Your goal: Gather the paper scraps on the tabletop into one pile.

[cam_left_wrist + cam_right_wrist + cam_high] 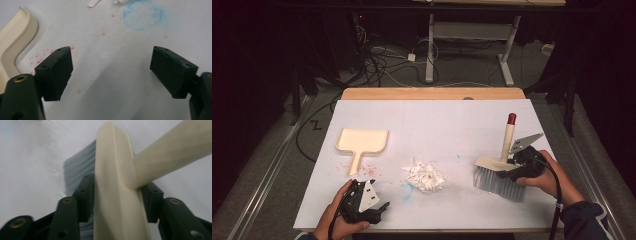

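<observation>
Lying at the sheet's left: dustpan (362,141). Hovering below it, jaws gaping wide, gripping nothing: left gripper (382,207). Sitting mid-sheet: paper scraps (424,175). Standing bristles-down at right: brush (499,172), straddled at its head by right gripper (117,197).

We see bare white table (447,125) across the far half, open to a pass from either side. Nearer us, three things break the middle strip: the dustpan (361,142) at left, the paper scraps (424,175) in the centre, the brush (501,172) at right. Between dustpan and scraps lies a free lane, and another between scraps and brush. The left gripper (379,207) has bare table ahead, between its jaws. The brush head blocks the right gripper (512,162), sitting between its jaws.
</observation>
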Available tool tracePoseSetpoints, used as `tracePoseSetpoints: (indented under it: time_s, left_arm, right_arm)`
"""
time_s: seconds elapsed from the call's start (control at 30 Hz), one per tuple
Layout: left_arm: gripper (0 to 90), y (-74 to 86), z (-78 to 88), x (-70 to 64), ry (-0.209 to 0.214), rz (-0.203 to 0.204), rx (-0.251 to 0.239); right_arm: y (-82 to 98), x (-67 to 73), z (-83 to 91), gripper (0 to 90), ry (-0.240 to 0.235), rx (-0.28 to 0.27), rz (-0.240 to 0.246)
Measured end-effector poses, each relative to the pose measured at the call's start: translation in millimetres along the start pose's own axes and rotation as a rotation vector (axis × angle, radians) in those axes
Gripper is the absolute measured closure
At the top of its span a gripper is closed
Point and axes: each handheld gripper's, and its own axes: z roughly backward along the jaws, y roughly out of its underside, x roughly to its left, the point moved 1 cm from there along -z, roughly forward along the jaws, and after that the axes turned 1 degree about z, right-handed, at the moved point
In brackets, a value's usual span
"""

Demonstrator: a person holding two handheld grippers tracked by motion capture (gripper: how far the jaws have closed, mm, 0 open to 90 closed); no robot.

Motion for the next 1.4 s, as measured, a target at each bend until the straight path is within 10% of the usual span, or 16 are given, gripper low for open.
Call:
tracePoseSetpoints:
  time_s: [0.43, 0.57, 1.13, 1.4]
  left_arm:
    - [17.4, -1.2, -0.5, -3.0, -0.009, -0.014, -0.004]
    - [17.4, -1.1, -1.4, -2.9, -0.01, -0.016, 0.003]
    - [17.4, -1.3, 1.9, -0.1, -0.02, -0.008, -0.015]
    - [17.4, 0.3, 7.9, 3.7, -0.036, 0.009, -0.04]
  right_arm:
    - [-21.9, -0.2, -24.5, 37.1, 0.149, 0.11, 0.206]
    - [-23.4, 0.4, -20.6, 38.8, 0.324, 0.114, 0.187]
    - [-24.1, 1.7, 0.8, 29.6, 0.388, -0.292, -0.064]
    - [-14.6, 22.4, 13.2, 25.5, 0.429, -0.42, -0.089]
